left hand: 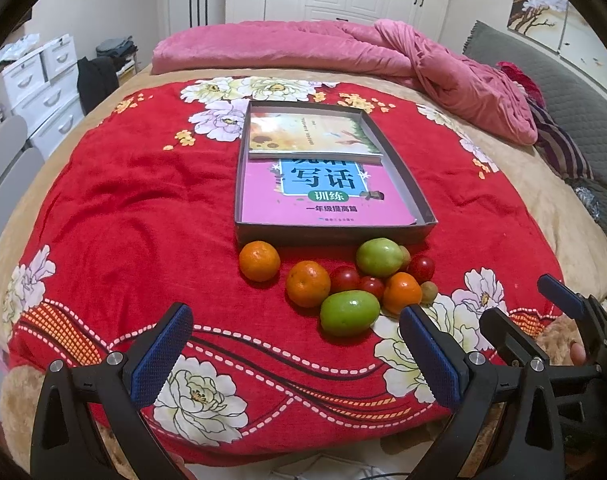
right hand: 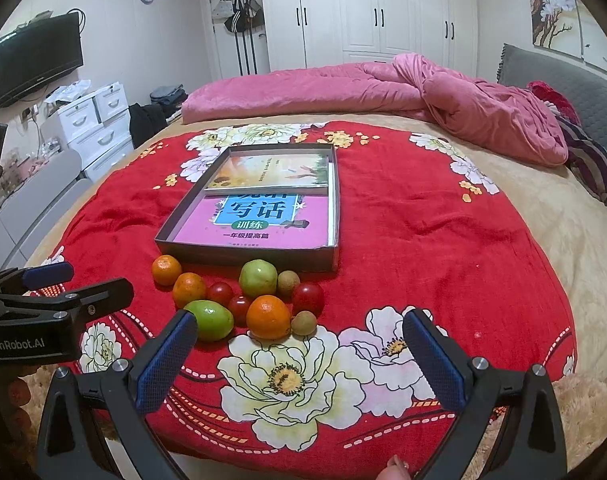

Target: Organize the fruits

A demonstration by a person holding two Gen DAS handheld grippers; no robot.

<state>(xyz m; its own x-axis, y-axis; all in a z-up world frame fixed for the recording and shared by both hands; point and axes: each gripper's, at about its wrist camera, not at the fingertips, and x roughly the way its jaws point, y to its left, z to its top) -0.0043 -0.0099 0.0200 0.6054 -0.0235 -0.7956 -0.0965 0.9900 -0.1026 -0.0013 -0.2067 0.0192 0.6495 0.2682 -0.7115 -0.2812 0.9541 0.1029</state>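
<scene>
A cluster of fruit lies on the red floral cloth (left hand: 123, 208) just in front of a shallow grey box (left hand: 331, 234). It holds three oranges (left hand: 259, 261) (left hand: 308, 283) (left hand: 402, 293), two green fruits (left hand: 349, 313) (left hand: 379, 257), red tomatoes (left hand: 344, 278) and small brown fruits (left hand: 428, 292). The same cluster shows in the right wrist view, with an orange (right hand: 268, 317) and a green fruit (right hand: 209, 319) nearest. My left gripper (left hand: 295, 344) is open and empty, just short of the fruit. My right gripper (right hand: 299, 344) is open and empty, also just short of it.
The grey box (right hand: 247, 256) holds a pink book (left hand: 323, 192) and a yellow book (left hand: 309, 132). A pink quilt (left hand: 343, 48) lies at the back of the bed. White drawers (left hand: 43, 88) stand at the left. The right gripper also shows at the left wrist view's right edge (left hand: 543, 320).
</scene>
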